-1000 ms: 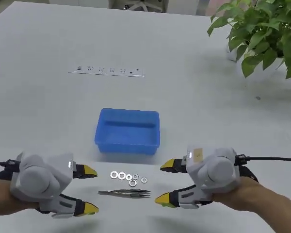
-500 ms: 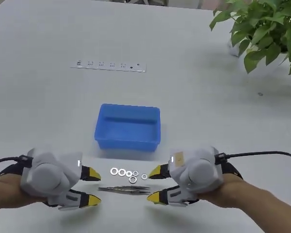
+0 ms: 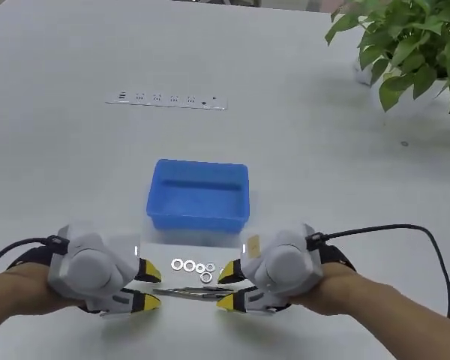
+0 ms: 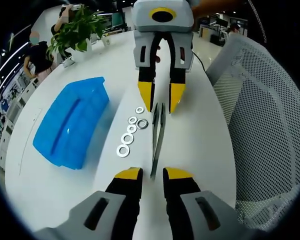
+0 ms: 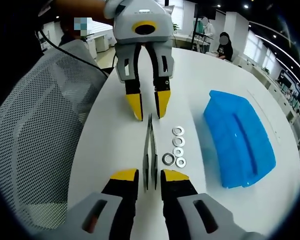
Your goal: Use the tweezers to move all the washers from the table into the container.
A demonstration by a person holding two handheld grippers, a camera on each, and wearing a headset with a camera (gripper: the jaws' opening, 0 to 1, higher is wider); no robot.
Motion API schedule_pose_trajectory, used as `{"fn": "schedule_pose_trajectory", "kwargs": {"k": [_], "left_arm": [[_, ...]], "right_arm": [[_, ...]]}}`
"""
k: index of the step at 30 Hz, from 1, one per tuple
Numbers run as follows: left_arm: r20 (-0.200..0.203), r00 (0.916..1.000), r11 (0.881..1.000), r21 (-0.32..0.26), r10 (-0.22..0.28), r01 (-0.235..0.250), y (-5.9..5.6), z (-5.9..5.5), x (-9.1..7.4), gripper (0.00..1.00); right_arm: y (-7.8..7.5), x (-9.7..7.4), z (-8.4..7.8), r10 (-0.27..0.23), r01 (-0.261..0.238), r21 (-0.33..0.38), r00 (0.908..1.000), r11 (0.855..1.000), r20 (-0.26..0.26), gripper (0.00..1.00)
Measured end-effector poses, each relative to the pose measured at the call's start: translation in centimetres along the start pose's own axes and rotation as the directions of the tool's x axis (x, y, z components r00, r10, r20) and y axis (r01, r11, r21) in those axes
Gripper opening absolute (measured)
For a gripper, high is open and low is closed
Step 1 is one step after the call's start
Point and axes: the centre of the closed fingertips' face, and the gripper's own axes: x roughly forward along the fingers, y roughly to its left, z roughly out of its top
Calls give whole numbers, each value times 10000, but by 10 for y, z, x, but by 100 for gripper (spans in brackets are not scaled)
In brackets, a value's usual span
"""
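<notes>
The left tongs (image 3: 151,286) and right tongs (image 3: 225,288) faced each other across slim steel tweezers (image 3: 187,293)
Both were released, gripping nothing; the tweezers lay on the white desk (image 3: 322,187); small silver washers (image 3: 195,267) sat beside them, near the blue plastic container (image 3: 198,195).

Bright, even light; faint, soft shadows on the white table (image 3: 322,187); the 2 gripper views bend strongly at their edges.

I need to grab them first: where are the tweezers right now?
In the head view, the tweezers lie flat on the table between the left gripper and right gripper, just nearer the person than the row of washers.
</notes>
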Motion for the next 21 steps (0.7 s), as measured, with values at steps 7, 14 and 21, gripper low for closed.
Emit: {"fn": "schedule_pose_trajectory", "kwargs": {"k": [7,14,21], "left_arm": [[87,9999,9999,-104,-93,94,-1,2,2,17],[88,9994,9994,-52,-344,344,-5,4,4,10],[58,9993,9992,86,-380,380,-5,6,5,7]], "right_arm": [[4,3,-1,132,-134,-147,9998,9998,-136,15],[6,7,-1,209,-212,-207,9996,9996,-180,13],[6,6,0,182,-187,-266,9997,9995,-176,12]]}}
